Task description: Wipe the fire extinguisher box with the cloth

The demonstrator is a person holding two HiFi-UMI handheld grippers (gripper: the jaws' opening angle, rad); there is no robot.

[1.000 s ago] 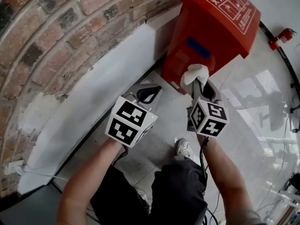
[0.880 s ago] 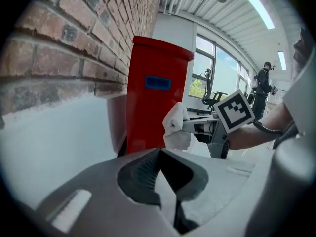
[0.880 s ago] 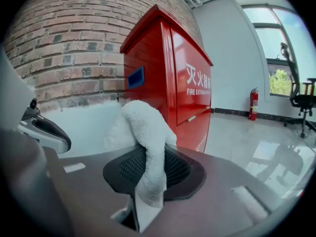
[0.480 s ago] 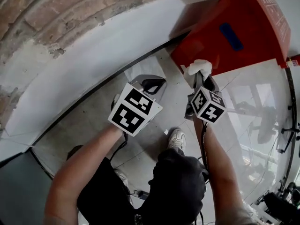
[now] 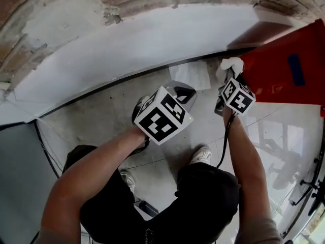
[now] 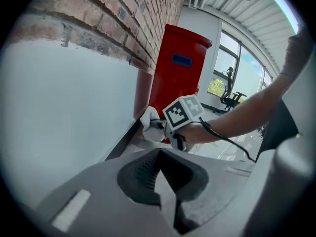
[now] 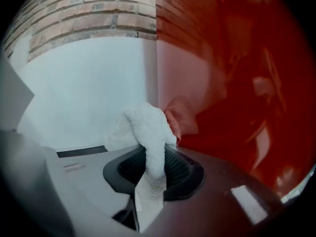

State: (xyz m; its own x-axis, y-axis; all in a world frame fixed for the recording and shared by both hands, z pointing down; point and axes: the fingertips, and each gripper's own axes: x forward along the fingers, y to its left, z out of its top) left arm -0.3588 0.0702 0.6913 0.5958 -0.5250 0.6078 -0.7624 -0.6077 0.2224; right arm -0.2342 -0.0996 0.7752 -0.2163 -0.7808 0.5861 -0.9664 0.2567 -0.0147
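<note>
The red fire extinguisher box (image 5: 284, 75) stands on the floor against the wall, at the right of the head view. My right gripper (image 5: 229, 75) is shut on a white cloth (image 5: 229, 65), whose bunched end is at the box's lower left side. In the right gripper view the cloth (image 7: 148, 127) sits beside the glossy red face (image 7: 237, 83), which mirrors it; contact is unclear. My left gripper (image 5: 184, 91) hangs shut and empty over the floor, left of the right one. In its own view the box (image 6: 177, 68) and the cloth (image 6: 149, 124) lie ahead.
A brick wall with a white lower band (image 5: 127, 39) and a dark skirting runs behind the box. A white sheet (image 5: 190, 75) lies on the floor by the wall. The person's shoe (image 5: 202, 155) and a cable are below the grippers. A dark panel (image 5: 15, 177) stands at left.
The head view has swung left and down, so the box now sits at the right edge. The right gripper has carried the cloth down to the box's lower side. The left gripper stays shut.
</note>
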